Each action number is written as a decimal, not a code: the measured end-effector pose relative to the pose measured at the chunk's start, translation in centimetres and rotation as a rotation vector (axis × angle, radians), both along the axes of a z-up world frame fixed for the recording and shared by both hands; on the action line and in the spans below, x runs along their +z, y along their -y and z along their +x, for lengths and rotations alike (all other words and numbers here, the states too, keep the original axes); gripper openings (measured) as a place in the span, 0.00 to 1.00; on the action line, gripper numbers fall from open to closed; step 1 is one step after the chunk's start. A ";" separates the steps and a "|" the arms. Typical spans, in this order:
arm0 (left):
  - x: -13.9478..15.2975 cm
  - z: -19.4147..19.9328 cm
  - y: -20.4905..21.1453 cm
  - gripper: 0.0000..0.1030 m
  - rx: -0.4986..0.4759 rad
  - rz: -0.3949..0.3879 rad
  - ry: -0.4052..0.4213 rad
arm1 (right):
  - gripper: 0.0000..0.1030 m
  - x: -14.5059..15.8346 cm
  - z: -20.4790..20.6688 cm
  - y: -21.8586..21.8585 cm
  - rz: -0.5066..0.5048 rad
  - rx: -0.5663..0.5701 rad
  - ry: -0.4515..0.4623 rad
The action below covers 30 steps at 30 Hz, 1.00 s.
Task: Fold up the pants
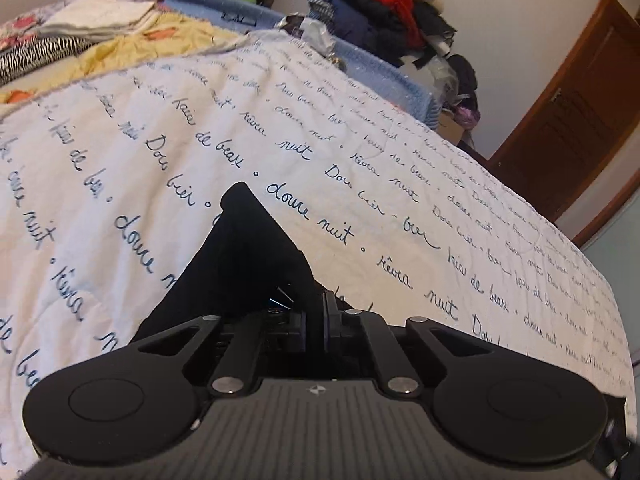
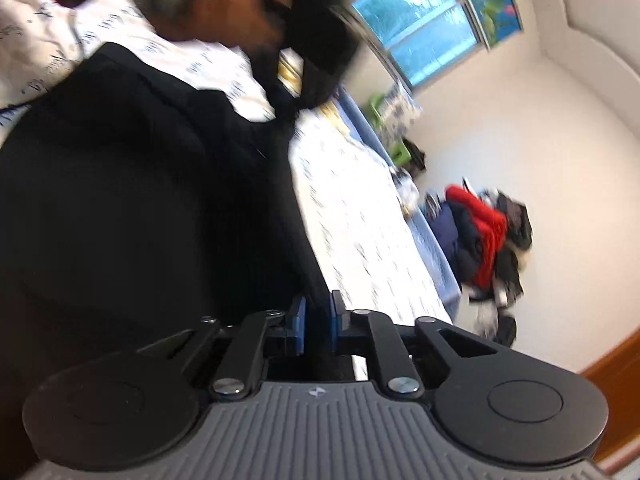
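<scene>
The black pants lie on the bed, on top of a white quilt printed with lines of dark cursive writing. In the left wrist view a pointed fold of the pants rises from the quilt straight ahead of the left gripper, whose jaws are pressed together on the dark cloth, pinching the pants right at the near edge of that fold. The quilt stretches away beyond the fold on every side. At the far edge of the quilt lie a yellow blanket and a blue blanket, and past the bed's far corner a heap of clothes with a red garment on top stands against the wall, near a brown wooden door.

The right wrist view is blurred. There the pants fill the left half of the picture as a broad black mass over the quilt. The right gripper has its blue-padded jaws slightly apart with a narrow gap between them; black cloth sits in and just ahead of that gap, but whether the pads press on it cannot be told. A window shows beyond the bed.
</scene>
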<state>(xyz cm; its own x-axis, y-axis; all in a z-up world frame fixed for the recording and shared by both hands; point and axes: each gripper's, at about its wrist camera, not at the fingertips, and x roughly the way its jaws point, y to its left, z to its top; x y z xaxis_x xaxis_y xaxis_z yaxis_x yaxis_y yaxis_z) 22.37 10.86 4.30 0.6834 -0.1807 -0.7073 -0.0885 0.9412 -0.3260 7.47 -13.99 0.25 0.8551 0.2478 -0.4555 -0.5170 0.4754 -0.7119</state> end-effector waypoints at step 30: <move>-2.2 -13.1 -3.8 0.11 -0.137 0.066 -0.017 | 0.07 -1.2 -7.0 0.2 0.108 -0.006 -0.240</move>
